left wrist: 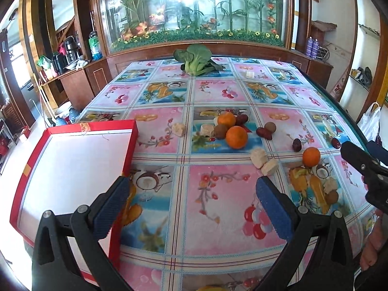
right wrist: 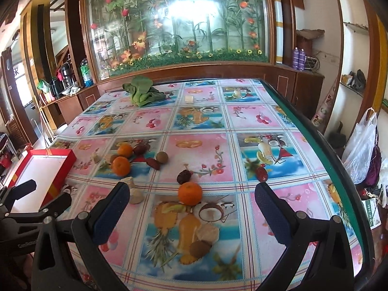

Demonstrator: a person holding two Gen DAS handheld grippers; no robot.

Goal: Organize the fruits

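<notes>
In the left wrist view we see bare fruit-patterned tablecloth (left wrist: 213,194) at lower centre, open for passage. The shallow red cardboard box (left wrist: 72,169) blocks the left, while oranges, dark dates and pale chunks (left wrist: 232,131) crowd mid-frame. A leafy green vegetable (left wrist: 194,59) sits at top centre, with clear cloth between.

text: none can be read | faint white lettering is seen on the black gripper body (right wrist: 26,241) at 8 o'clock in the right wrist view, too blurred | green print on a white box (right wrist: 372,212) at 4 o'clock, illegible
</notes>
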